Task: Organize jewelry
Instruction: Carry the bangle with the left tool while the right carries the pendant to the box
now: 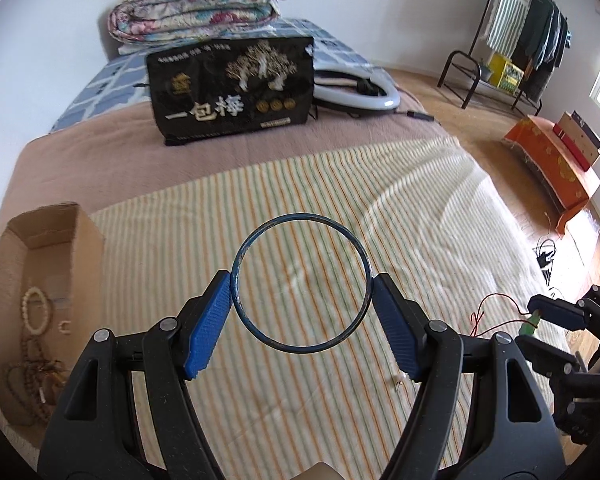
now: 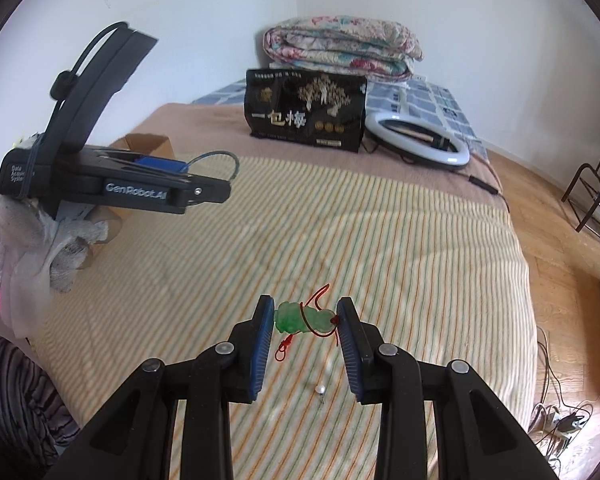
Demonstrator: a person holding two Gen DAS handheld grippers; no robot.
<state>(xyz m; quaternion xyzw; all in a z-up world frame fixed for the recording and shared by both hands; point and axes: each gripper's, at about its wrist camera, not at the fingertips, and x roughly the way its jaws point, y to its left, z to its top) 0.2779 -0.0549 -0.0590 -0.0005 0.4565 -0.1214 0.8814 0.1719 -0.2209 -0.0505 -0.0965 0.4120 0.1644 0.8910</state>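
My left gripper (image 1: 300,300) is shut on a thin dark blue bangle (image 1: 247,240), held by its two sides above the striped blanket (image 1: 300,184). It also shows in the right wrist view (image 2: 204,184), with the bangle (image 2: 236,164) sticking out. My right gripper (image 2: 304,320) is shut on a green jade pendant (image 2: 296,318) with a red cord, just above the blanket. A cardboard box (image 1: 86,228) at the left holds bead bracelets (image 1: 36,314) and necklaces. A small pearl earring (image 2: 320,390) lies on the blanket under the right gripper.
A black snack bag (image 1: 232,88) stands at the far end of the bed, with a folded quilt (image 1: 196,4) behind it and a ring light (image 1: 360,88) to its right. Wooden floor, an orange box (image 1: 552,164) and a clothes rack (image 1: 520,32) are to the right.
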